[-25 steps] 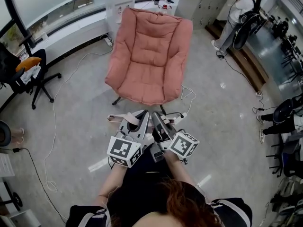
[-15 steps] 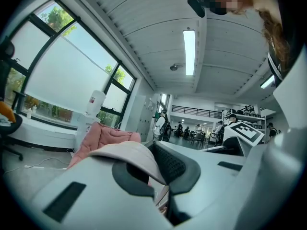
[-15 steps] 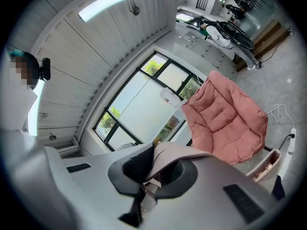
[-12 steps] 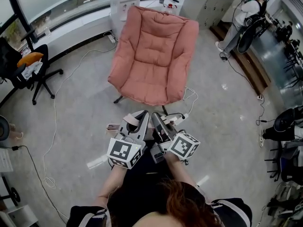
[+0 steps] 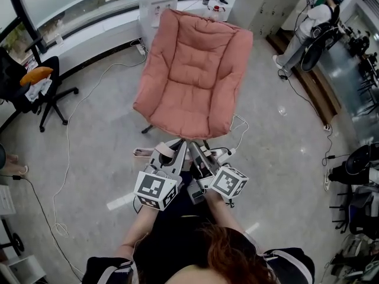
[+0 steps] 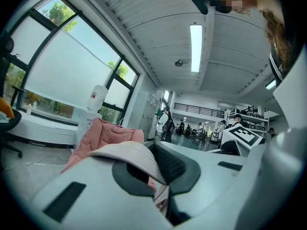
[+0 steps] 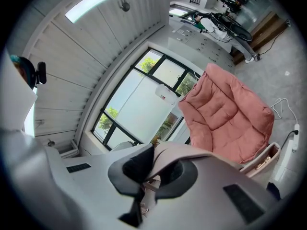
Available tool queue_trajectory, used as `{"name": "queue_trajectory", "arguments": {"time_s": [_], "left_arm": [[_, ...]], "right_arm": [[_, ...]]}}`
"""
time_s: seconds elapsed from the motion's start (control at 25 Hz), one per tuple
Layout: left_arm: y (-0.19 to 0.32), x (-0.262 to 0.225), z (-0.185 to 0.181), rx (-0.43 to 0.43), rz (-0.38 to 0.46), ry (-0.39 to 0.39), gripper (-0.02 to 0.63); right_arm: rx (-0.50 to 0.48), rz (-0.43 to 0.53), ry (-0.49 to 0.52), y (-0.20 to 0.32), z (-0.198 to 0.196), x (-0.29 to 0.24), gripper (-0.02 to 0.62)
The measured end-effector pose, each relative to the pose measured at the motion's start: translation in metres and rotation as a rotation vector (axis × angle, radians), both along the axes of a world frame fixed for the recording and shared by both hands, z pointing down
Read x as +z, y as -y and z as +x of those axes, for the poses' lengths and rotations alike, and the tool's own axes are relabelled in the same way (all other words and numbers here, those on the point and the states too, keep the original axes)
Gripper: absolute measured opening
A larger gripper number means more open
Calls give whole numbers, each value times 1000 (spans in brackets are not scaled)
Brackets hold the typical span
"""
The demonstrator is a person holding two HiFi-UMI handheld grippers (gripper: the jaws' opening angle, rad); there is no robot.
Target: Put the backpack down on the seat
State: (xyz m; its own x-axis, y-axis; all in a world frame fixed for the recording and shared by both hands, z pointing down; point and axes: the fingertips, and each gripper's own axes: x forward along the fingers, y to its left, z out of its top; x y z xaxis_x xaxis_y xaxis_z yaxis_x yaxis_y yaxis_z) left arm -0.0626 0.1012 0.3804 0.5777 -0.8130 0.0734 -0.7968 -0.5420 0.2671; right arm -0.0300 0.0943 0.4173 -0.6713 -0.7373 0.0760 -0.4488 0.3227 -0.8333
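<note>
Pretty sure this is a big open-plan office or lab. There's a black swivel chair (image 5: pixel 29 90) at the left edge, grey lockers (image 5: pixel 263 2) top right and cables (image 5: pixel 67 147) trailing over the polished floor (image 5: pixel 284 158). Also tall windows (image 6: pixel 72 75), a ceiling strip light (image 6: pixel 195 47) and people at desks (image 6: pixel 192 128) way in the back.

Bright window (image 6: pixel 72 71) daylight, sharp frames, fisheye-warped gripper views.

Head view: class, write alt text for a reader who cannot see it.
The left tongs and right tongs, each shut on a pale backpack strap, are held side by side before an empty pink chair on a grey floor.
</note>
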Motion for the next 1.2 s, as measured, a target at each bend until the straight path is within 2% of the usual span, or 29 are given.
{"name": "queue_trajectory", "arguments": {"time_s": [0.6,1.2], "left_arm": [[123,6,30,-27,-46,-9,18],[233,1,56,-48,-5,14,18]], "right_arm": [[-34,-41,4,123,29,5,39],[-58,-16,33,235,56,3,40]]}}
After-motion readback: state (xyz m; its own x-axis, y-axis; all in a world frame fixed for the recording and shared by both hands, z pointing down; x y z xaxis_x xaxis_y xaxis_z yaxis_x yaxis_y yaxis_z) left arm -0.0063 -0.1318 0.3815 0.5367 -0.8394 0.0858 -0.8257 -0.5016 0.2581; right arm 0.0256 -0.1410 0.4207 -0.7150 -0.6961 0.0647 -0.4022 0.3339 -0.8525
